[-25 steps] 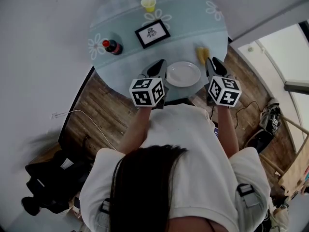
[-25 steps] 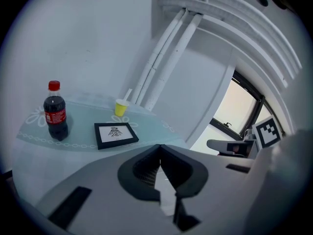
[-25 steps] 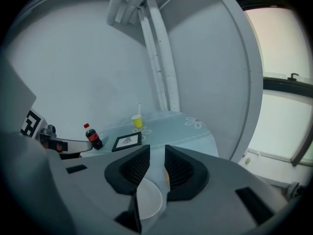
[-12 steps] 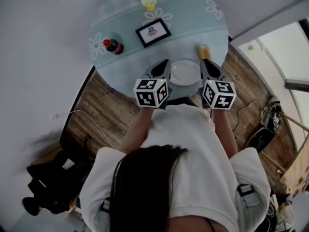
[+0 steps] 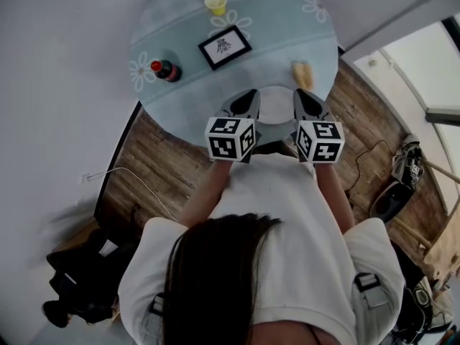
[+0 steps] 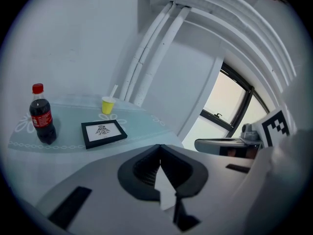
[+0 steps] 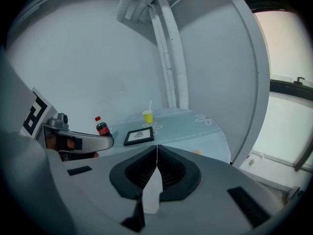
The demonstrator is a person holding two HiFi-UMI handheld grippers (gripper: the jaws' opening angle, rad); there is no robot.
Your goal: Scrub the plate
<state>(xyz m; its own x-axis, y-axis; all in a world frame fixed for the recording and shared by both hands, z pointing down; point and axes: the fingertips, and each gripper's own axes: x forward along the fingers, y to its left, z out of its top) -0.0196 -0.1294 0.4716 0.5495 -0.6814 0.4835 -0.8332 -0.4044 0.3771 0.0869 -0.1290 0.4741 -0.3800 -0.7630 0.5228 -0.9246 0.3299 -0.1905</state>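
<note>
The white plate (image 5: 275, 103) lies flat on the round worktop (image 5: 287, 34), close to the edge that is nearest to the person. It sits between the two hand-held grippers, and they hide part of its rim.

The left hand-held gripper (image 5: 249, 94) is just beside the left side of the plate. In the left gripper view its jaws are pressed together, and nothing is between them. The right hand-held gripper (image 5: 299, 94) is just beside the right side of the plate. In the right gripper view its jaws are also together, with no object between them. From the head view one cannot tell if the tips touch the plate.

A yellow sponge (image 5: 302, 75) lies on the worktop a little beyond the right hand-held gripper, apart from the plate. Farther back there is a black picture frame (image 5: 225, 47), which lies flat near the middle of the worktop. A cola bottle (image 5: 165, 70) with a red cap stands upright at the left. A yellow cup (image 5: 215, 5) with a straw stands near the far edge. The worktop has a light blue cover with white flowers.
</note>
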